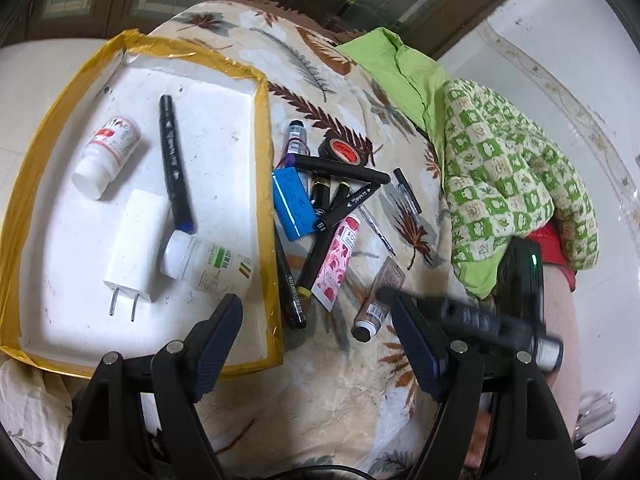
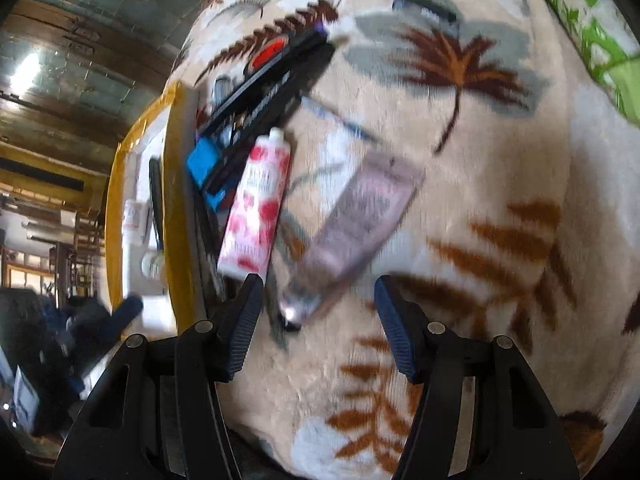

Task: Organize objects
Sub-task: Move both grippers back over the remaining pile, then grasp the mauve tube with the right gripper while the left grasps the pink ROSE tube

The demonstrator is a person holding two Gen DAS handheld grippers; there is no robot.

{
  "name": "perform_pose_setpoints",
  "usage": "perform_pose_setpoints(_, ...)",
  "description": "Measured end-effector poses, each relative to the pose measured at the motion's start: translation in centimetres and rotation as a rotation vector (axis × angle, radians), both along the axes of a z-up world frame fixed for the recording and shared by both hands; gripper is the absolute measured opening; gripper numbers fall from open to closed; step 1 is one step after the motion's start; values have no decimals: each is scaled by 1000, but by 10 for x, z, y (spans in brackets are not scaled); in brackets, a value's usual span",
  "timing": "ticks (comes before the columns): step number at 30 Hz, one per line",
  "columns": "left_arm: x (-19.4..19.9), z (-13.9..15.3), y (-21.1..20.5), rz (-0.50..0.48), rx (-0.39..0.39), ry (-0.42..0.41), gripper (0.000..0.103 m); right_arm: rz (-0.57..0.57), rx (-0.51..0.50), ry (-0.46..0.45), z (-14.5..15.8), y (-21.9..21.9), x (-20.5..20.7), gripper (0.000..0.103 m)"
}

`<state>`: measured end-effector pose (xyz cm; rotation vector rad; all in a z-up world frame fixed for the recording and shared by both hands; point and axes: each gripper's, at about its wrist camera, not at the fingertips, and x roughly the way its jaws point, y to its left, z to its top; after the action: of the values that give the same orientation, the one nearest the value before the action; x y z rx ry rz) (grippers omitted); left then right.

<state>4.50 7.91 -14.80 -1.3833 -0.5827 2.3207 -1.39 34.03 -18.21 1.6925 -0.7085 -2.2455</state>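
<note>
A white tray (image 1: pixel 262 160) edged with yellow tape holds two white bottles (image 1: pixel 108 156) (image 1: pixel 204 260), a white charger (image 1: pixel 136 244) and a black marker (image 1: pixel 172 160). Right of it, on the leaf-patterned blanket (image 1: pixel 320 380), lies a heap: blue battery pack (image 1: pixel 292 204), black markers (image 1: pixel 344 170), tape roll (image 1: pixel 344 150), pink flowered tube (image 1: pixel 336 258). A mauve tube (image 2: pixel 360 216) lies apart, its capped end between the fingertips of my right gripper (image 2: pixel 319 282), which is open; the pads do not touch it. My left gripper (image 1: pixel 316 304) hangs open over the tray's near corner, holding nothing.
A pen (image 1: pixel 406 190) lies on the blanket beyond the heap. Green cloth (image 1: pixel 400 68) and a green-checked cloth (image 1: pixel 512 184) are bunched at the right. The right gripper's blurred body (image 1: pixel 504 324) and a person's arm (image 1: pixel 560 312) fill the lower right of the left wrist view.
</note>
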Motion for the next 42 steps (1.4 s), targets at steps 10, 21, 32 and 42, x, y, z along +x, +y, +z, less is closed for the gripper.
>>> perform_pose_setpoints(10, -25, 9, 48, -145, -213, 24, 77, 17, 217, -3, 7, -5, 0, 31)
perform_pose_setpoints(21, -64, -43, 93, -261, -342, -85, 72, -3, 65, -2, 3, 27, 3, 23)
perform_pose_setpoints(32, -51, -56, 119, -330, -521, -5, 25, 34, 150, 21, -2, 8, 2, 34)
perform_pose_setpoints(42, -41, -50, 108, -348, -383, -37, 24, -1, 204, 32, 5, 18, -4, 14)
